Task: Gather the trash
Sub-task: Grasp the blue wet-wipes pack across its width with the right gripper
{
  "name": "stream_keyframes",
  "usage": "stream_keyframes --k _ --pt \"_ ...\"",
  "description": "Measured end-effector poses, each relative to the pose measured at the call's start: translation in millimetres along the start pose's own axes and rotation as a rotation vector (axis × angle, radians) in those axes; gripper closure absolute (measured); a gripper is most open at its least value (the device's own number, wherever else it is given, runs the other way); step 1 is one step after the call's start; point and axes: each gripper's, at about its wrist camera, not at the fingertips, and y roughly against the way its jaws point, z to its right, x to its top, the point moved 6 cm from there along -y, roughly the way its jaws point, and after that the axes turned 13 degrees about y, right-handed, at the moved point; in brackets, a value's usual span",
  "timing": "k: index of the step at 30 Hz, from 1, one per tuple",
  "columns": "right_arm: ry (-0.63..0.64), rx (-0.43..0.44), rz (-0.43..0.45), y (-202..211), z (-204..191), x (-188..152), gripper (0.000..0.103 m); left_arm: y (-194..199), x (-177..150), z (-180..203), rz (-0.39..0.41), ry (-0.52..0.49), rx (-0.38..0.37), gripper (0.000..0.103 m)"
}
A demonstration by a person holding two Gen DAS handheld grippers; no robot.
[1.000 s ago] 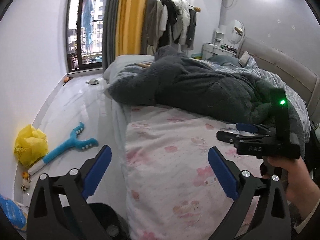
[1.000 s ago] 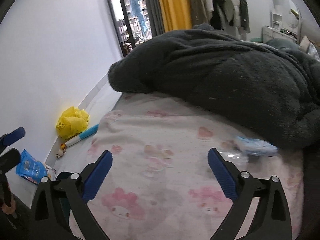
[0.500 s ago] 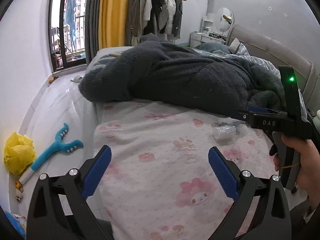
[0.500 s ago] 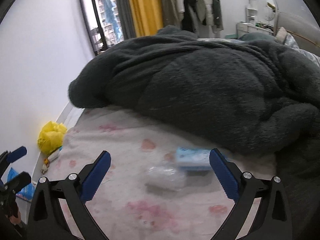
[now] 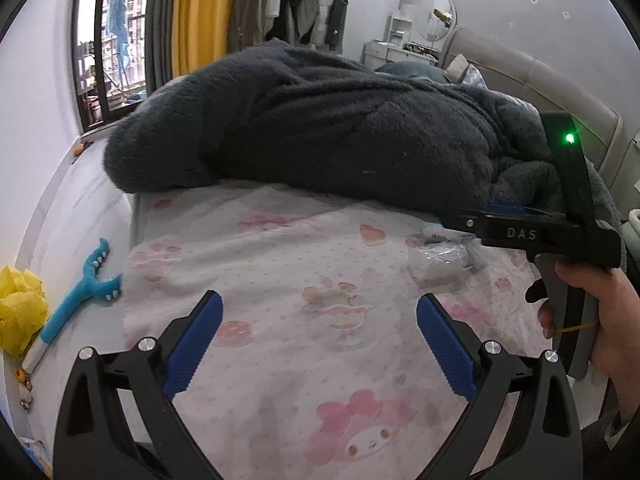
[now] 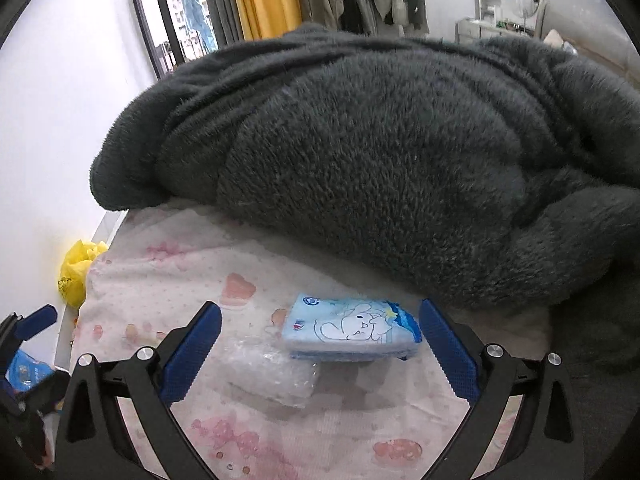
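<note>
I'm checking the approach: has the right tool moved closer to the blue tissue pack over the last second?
Yes. The right tool has advanced toward the grey blanket; the blue tissue pack now lies between its open fingers, with clear plastic wrap beside it.

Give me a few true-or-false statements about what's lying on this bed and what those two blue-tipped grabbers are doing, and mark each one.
1. The right gripper is open, with nothing between its jaws. True.
2. The blue tissue pack lies on the pink patterned sheet, close to the dark fluffy blanket. True.
3. The clear plastic wrapper is on the floor by the wall. False: it lies on the sheet, right beside the tissue pack.
4. The left gripper is clamped on the wrapper. False: it is open and holds nothing.
5. The yellow bag sits on top of the blanket. False: it is on the floor by the wall, near a blue toy.
</note>
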Motion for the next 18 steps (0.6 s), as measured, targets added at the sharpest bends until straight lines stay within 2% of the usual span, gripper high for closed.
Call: stream_keyframes --k 11,14,18 --pt "-0.028 0.058 -0.067 -26.3 13.6 -7.8 0.004 -39.4 -8.1 41.5 -0.054 -0.076 -0.083 0.004" --pt "-0.048 0.088 -0.062 -26.6 20.3 -9.1 0.027 -45.7 -8.1 51.5 -0.062 -0.083 -0.104 0.004" --pt "-0.054 0.119 -0.057 -24.0 24.0 -12.6 0.031 -53.1 -9.7 65.9 -0.072 -0.094 -0.129 0.004"
